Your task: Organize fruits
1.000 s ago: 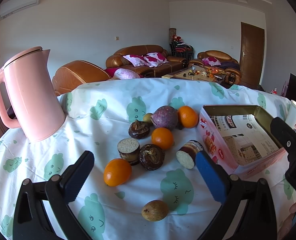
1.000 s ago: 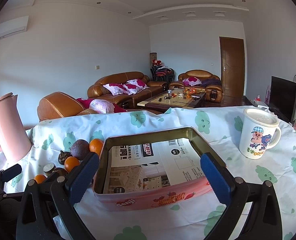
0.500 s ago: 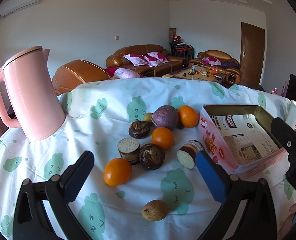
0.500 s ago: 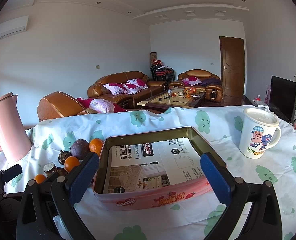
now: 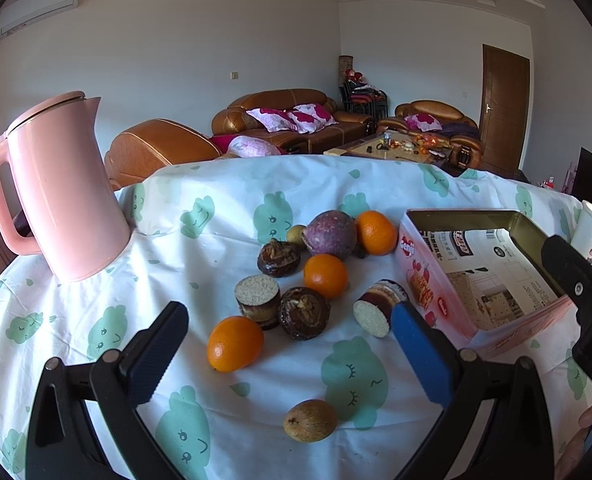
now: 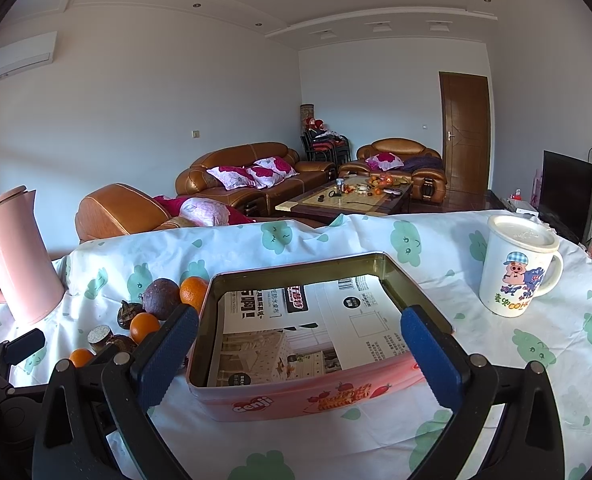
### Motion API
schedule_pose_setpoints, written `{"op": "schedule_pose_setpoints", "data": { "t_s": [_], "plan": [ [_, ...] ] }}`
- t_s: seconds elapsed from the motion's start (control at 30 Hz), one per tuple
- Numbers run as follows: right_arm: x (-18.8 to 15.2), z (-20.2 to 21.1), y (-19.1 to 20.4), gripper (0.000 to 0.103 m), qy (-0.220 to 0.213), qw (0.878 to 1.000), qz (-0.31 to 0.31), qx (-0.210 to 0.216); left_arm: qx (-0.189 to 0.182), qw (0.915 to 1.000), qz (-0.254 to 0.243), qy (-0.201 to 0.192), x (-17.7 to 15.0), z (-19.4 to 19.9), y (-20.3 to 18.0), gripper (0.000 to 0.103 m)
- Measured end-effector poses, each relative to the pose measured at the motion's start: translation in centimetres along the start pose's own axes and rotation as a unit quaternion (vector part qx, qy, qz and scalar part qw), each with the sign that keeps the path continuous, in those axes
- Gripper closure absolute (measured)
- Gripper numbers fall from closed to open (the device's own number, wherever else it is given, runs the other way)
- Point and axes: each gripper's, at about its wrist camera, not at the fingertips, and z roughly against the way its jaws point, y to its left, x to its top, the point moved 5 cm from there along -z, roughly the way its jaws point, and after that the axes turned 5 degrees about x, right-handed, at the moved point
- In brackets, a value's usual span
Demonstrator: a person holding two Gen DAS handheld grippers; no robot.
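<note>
Fruits lie in a loose pile on the tablecloth: three oranges, the nearest (image 5: pixel 235 343), a purple passion fruit (image 5: pixel 329 233), dark brown fruits (image 5: pixel 304 312), two cut brown pieces (image 5: pixel 257 294) and a tan nut-like fruit (image 5: pixel 309 420) at the front. A pink tin box (image 5: pixel 424 280) lined with printed paper stands right of them and holds no fruit; it also shows in the right wrist view (image 6: pixel 308 396). My left gripper (image 5: pixel 289 354) is open and empty, just before the pile. My right gripper (image 6: pixel 298 354) is open and empty, in front of the tin.
A pink kettle (image 5: pixel 59 188) stands at the left of the table. A white lidded cartoon mug (image 6: pixel 514 268) stands right of the tin. The table's far edge drops off toward brown sofas (image 6: pixel 239 172) behind.
</note>
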Motion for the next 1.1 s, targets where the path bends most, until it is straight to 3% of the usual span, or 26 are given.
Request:
{"op": "schedule_pose_setpoints", "data": {
  "t_s": [0.5, 0.6, 0.77, 0.93, 1.0, 1.1],
  "plan": [
    [-0.4, -0.2, 0.5, 0.001, 0.009, 1.000, 0.003, 0.010, 0.004, 0.9999, -0.009, 0.003, 0.0, 0.0, 0.1, 0.000],
    [-0.5, -0.3, 1.1, 0.001, 0.016, 0.999, 0.006, 0.028, 0.051, 0.9987, -0.003, -0.005, 1.4, 0.1, 2.9, 0.000],
    [-1.3, -0.7, 3.1, 0.001, 0.047, 0.995, 0.014, 0.092, 0.126, 0.9883, 0.086, -0.008, 2.7, -0.1, 10.5, 0.000],
    [-3.1, -1.3, 7.1, 0.004, 0.103, 0.976, 0.036, 0.190, 0.132, 0.9867, 0.093, 0.019, 2.5, -0.7, 13.2, 0.000],
    [-4.1, -1.6, 9.2, 0.020, 0.137, 0.963, 0.048, 0.229, 0.128, 0.9876, 0.087, 0.025, 2.4, -0.9, 13.3, 0.000],
    [-5.9, -2.2, 12.8, 0.035, 0.183, 0.942, 0.088, 0.266, 0.115, 0.9905, 0.068, 0.034, 2.3, -1.0, 12.7, 0.000]
  ]
}}
